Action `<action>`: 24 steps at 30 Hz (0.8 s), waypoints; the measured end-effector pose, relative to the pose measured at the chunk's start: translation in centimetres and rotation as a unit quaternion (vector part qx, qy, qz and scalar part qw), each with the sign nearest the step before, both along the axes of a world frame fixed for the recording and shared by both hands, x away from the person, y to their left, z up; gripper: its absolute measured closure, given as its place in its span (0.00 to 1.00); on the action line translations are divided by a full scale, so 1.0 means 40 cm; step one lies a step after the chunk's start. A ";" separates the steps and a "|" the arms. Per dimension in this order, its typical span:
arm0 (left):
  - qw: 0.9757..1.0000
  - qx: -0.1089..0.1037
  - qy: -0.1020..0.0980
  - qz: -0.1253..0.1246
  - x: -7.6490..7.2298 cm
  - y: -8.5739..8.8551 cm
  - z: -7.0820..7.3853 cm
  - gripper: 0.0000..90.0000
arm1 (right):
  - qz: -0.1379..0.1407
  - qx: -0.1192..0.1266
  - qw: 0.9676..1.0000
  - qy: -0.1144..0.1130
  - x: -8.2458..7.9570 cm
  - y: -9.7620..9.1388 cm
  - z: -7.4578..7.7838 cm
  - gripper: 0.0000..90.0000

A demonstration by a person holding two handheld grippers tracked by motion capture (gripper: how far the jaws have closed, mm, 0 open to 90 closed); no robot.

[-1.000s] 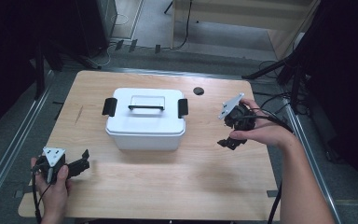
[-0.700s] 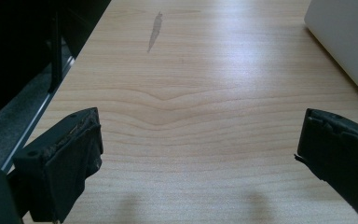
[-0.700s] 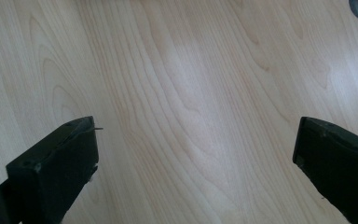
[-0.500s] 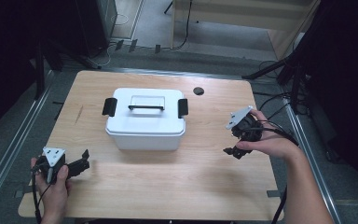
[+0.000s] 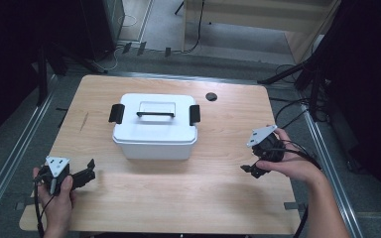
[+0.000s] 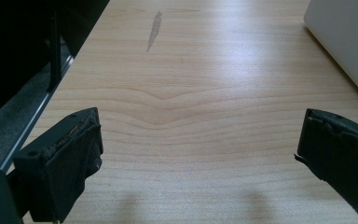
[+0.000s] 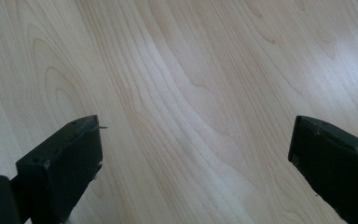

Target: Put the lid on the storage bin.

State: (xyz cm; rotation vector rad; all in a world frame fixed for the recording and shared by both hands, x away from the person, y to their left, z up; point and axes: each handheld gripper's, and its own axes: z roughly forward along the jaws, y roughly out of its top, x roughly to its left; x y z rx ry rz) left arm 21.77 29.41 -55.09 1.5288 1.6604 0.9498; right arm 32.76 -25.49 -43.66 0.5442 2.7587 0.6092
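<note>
R gripper (image 5: 254,167) dropped nearer counter (image 5: 188,193), off from box (image 5: 155,128) | L gripper (image 5: 82,173) unmoved | both jaws released, empty (prob. resting, no task on)

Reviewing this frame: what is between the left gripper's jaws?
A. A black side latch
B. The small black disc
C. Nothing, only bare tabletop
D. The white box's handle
C: in the left gripper view the left gripper has its jaws wide apart over bare table, with the white box off to the side.
</note>
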 end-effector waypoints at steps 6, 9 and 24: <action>1.000 -0.001 0.001 0.000 0.000 0.001 0.000 0.01 | -0.009 0.007 1.000 -0.002 -0.023 -0.012 -0.029 0.02; 1.000 -0.001 0.000 0.000 0.000 0.001 0.000 0.01 | -0.018 0.011 1.000 -0.003 -0.033 -0.022 -0.043 0.01; 1.000 -0.004 -0.002 -0.003 -0.002 0.003 0.000 0.01 | -0.058 0.062 0.996 -0.017 -0.080 -0.085 -0.120 0.02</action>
